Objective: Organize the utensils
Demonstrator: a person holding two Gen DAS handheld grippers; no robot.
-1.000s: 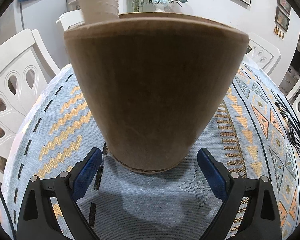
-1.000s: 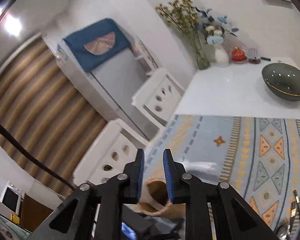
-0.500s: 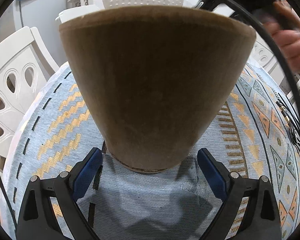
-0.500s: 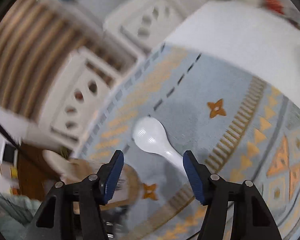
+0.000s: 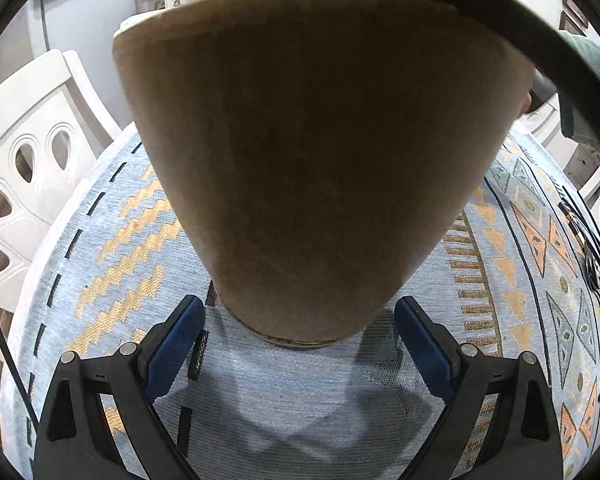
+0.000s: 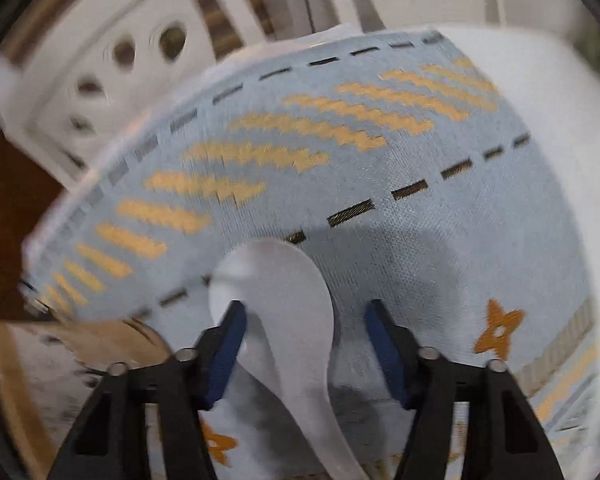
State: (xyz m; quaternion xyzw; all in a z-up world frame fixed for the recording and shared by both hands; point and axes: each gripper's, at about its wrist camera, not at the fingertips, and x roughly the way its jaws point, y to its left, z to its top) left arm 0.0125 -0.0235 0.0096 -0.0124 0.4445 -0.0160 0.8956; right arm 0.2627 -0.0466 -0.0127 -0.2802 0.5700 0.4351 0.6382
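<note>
The white spoon lies flat on the patterned cloth that covers the worktop, its bowl away from the camera and its handle running back between the jaws of the right gripper. It looks like a light, stiff, smooth plastic or ceramic piece, so it should lift easily but may slide or pivot under the pads; the narrow neck just behind the bowl seems the best place to pinch. The right jaws are closing around it with a gap showing on the right side, no firm grip yet. Half a second ago they stood wider and higher above the spoon. The left gripper has kept its place, jaws wide apart at the foot of the brown holder, not pressing it.
</note>
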